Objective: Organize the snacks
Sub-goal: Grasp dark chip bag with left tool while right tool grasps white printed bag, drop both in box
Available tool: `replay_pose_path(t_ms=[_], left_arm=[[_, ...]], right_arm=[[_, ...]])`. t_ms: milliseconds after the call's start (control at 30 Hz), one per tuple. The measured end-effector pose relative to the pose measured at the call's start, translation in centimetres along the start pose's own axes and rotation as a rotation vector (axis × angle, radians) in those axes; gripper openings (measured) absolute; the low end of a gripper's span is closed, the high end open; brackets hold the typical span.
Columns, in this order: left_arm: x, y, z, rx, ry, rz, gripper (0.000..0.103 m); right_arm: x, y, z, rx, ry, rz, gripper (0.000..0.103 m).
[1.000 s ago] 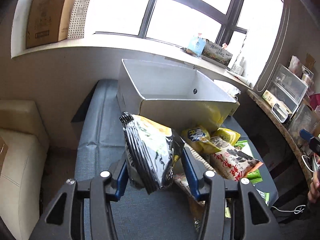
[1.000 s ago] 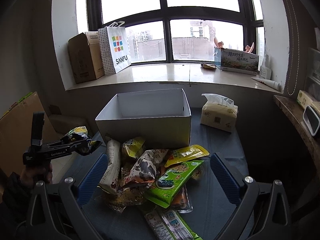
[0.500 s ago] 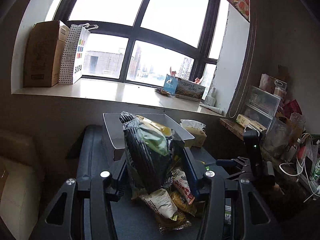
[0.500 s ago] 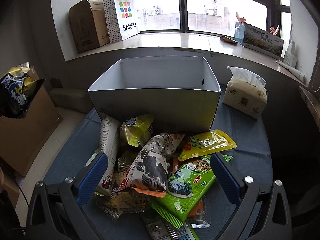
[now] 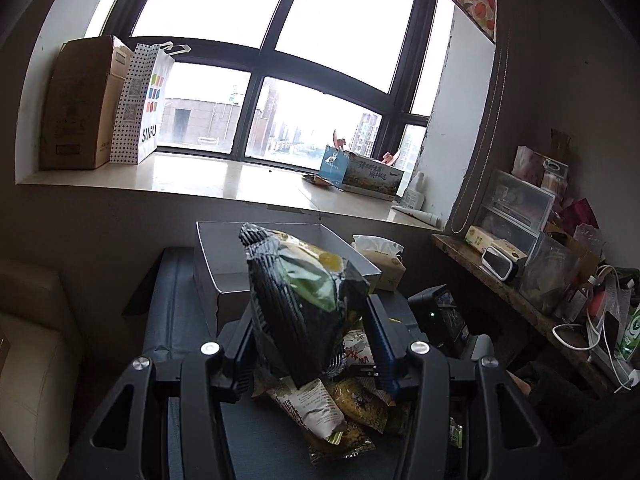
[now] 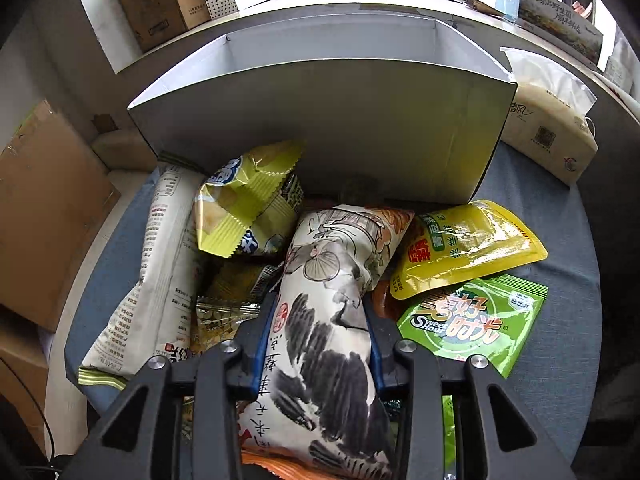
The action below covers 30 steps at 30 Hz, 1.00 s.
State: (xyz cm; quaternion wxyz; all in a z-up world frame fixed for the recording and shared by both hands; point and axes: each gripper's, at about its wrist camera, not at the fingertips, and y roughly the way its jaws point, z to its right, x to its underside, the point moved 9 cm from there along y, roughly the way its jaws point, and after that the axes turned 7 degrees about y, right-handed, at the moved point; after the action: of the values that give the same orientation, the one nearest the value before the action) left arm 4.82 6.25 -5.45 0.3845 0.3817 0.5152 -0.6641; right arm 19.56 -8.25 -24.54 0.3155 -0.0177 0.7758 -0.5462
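Left gripper (image 5: 310, 332): pinching crinkled black foil snack bag with green and yellow print (image 5: 304, 300), lifted clear of heap, held short of open grey cardboard box (image 5: 280, 270). Compared with one second ago: bag raised from low over the pile to rim height; camera tilted up toward window.

Right gripper (image 6: 316, 344): now closed around cream paper-look snack pouch with black ink-painting print (image 6: 328, 320), blue fingers (image 6: 264, 332) pressed against both flanks. Half a second ago: spread wide, hovering above pile, nothing between. Pouch not yet lifted; upper end resting on heap, close to box front wall.

Box interior: only part visible, no snacks seen in that part. Remaining on blue-grey cloth tabletop (image 6: 560, 320): yellow-green crimped chip packet (image 6: 248, 212), long white printed packet (image 6: 160, 272), flat yellow pouch (image 6: 468, 248), flat green pouch (image 6: 476, 324), smaller items beneath.

Judgement: two items secured at once; transfer stage beginning, no snacks seen in box so far. Next likely: black bag carried forward over rim and dropped. Risk: cream pouch dragging neighbours when raised.
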Motion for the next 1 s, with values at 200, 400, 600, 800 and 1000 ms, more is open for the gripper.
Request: replay_pose_path(t_ms=[200, 400, 600, 800, 1000], left_arm=[[0.0, 0.4, 0.3, 0.014, -0.006, 0.01, 0.054], [-1.0, 3.2, 0.2, 0.015, -0.011, 0.005, 0.054], [-4.1, 9.6, -1.8, -0.019, -0.057, -0.058, 0.054], [-6.4, 16.4, -5.0, -0.078, -0.085, -0.108, 0.054], [-5.8, 22.6, -8.3, -0.166, -0.072, -0.189, 0.055]], right_arm=[[1.7, -7.0, 1.2, -0.096, 0.038, 0.171, 0.04], [-0.4, -12.9, 1.3, -0.117, 0.017, 0.33, 0.04], [-7.8, -13.3, 1.0, -0.084, -0.002, 0.414, 0.04], [-15.6, -10.0, 2.1, -0.061, 0.012, 0.385, 0.04], [-21.7, -4.8, 2.3, 0.009, -0.061, 0.317, 0.04]])
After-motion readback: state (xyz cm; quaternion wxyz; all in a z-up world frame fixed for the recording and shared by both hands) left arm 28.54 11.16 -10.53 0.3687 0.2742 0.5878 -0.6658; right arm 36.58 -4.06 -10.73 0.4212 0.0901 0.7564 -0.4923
